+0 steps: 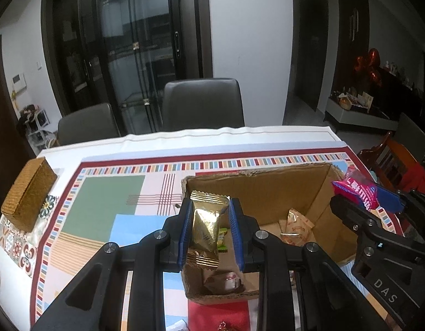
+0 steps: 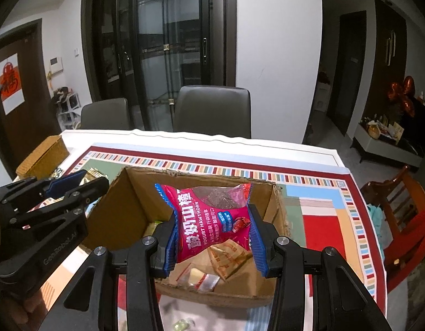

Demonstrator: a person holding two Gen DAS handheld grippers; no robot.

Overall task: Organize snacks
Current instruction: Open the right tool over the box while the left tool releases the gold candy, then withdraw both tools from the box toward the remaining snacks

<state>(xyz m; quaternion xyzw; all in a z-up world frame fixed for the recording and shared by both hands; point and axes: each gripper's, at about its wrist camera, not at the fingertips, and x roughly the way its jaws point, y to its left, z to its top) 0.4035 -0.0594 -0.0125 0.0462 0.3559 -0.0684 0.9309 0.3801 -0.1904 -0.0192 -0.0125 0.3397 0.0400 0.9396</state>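
Observation:
An open cardboard box (image 1: 267, 187) (image 2: 129, 201) stands on the patterned tablecloth and holds several wrapped snacks, among them an orange-printed packet (image 1: 295, 226) (image 2: 229, 256). My left gripper (image 1: 209, 231) is shut on a gold foil packet (image 1: 205, 229), held upright over the box's left wall. My right gripper (image 2: 212, 234) is shut on a pink yogurt hawthorn packet (image 2: 209, 215) (image 1: 355, 190), hanging above the inside of the box. Each gripper shows at the edge of the other's view, the left gripper (image 2: 72, 184) by the box's left wall.
A woven golden box (image 1: 27, 193) (image 2: 43, 157) sits near the table's left edge. Two grey chairs (image 1: 202, 104) stand behind the table and a wooden chair (image 2: 400, 207) to its right. Small loose sweets (image 1: 222, 325) lie near the front edge.

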